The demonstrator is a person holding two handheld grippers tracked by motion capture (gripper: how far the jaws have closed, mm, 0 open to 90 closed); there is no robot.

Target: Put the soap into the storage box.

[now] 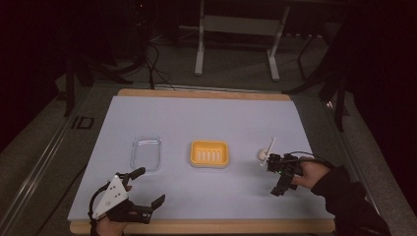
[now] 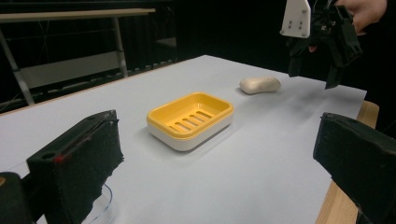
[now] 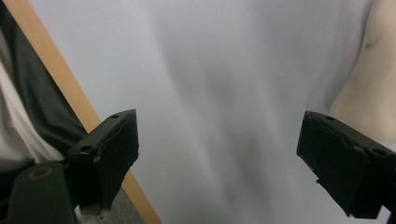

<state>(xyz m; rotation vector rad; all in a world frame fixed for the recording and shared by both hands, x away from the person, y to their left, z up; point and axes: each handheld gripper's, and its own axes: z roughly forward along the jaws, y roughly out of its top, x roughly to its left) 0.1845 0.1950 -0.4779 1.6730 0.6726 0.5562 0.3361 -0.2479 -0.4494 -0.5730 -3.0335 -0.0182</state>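
sitting mid-table: yellow soap dish (image 1: pixel 209 153), soap bar (image 2: pixel 260 85) lying well to its right. left gripper (image 1: pixel 147 187) and right gripper (image 1: pixel 278 179) both gaping apart, gripping nothing.

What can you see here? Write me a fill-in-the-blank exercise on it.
1. The dish is coloured ____.
2. The soap lies on the ____, not in the dish.
3. The jaws of the left claw stand ____.
4. In the high view, the clear lid lies ____ of the dish.

Missing: yellow; table; open; left

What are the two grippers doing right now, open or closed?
Left gripper: open, holding nothing.
Right gripper: open, holding nothing, just beside the soap.
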